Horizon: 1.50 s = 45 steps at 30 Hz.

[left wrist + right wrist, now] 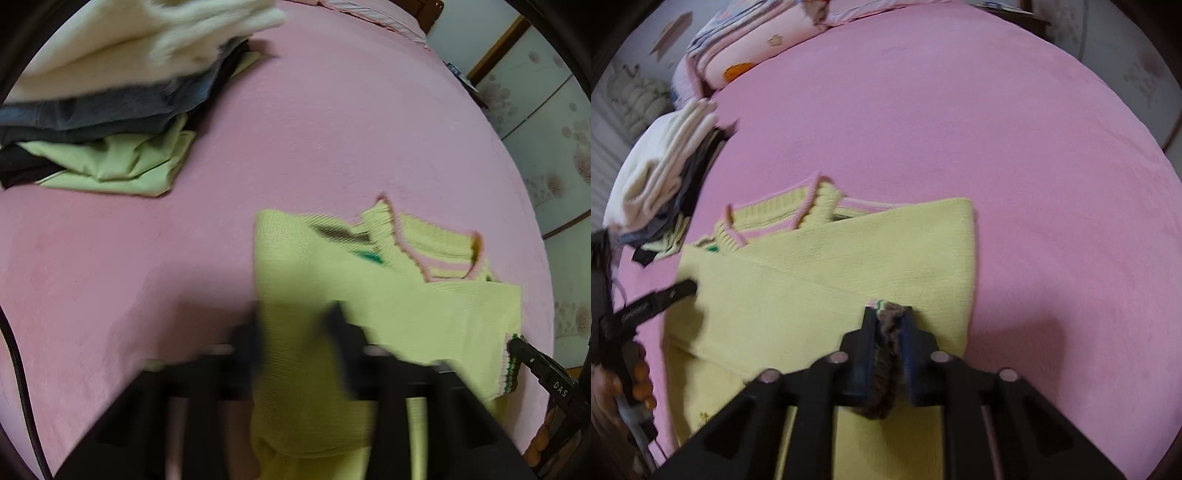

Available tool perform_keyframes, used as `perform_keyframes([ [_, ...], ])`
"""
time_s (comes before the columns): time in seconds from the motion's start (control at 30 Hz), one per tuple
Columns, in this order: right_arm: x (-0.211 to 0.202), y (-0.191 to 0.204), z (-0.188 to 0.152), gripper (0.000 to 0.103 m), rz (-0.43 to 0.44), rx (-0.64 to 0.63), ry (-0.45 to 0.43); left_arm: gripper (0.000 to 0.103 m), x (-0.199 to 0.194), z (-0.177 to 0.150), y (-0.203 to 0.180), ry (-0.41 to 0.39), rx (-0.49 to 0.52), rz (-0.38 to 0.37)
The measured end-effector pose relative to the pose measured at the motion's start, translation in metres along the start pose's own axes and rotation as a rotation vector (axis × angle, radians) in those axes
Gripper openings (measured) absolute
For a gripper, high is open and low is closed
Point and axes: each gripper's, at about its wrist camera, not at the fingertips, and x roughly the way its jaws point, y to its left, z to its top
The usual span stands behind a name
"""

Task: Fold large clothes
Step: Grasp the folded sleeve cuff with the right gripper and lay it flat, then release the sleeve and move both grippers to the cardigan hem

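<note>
A pale yellow knit sweater [406,306] lies partly folded on the pink bed [332,129], its collar toward the far side. In the left wrist view, my left gripper [297,338] is blurred, and its jaws are closed on a thick fold of the sweater's left edge. The right wrist view shows the sweater [812,288] with one sleeve laid across its body. My right gripper [888,312] is shut on the striped sleeve cuff [886,328], low over the sweater. The left gripper [692,286] shows at the sweater's left edge, and the right gripper [515,341] at the cuff [511,369].
A stack of folded clothes [110,92], cream on top of grey and light green, sits at the far left of the bed [960,129]. Bedding with a pink pattern [746,40] lies at the head. A hand [639,380] holds the left gripper. A patterned wall [546,129] borders the right.
</note>
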Motion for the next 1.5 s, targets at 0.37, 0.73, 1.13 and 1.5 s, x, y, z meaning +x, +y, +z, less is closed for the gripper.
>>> perform_keyframes([
  [0.37, 0.016, 0.004, 0.028, 0.014, -0.073, -0.046, -0.074, 0.036, 0.013, -0.005, -0.003, -0.055, -0.063, 0.090],
  [0.73, -0.032, 0.049, 0.015, 0.040, -0.047, -0.090, -0.214, 0.060, -0.033, -0.009, -0.049, -0.196, 0.009, 0.060],
  [1.13, 0.027, 0.035, -0.001, 0.012, -0.111, -0.091, -0.110, 0.049, 0.026, -0.020, -0.049, -0.070, 0.052, 0.070],
  [1.5, -0.013, 0.009, 0.001, 0.017, -0.019, -0.013, -0.057, 0.071, -0.010, -0.015, -0.078, -0.029, 0.034, 0.098],
])
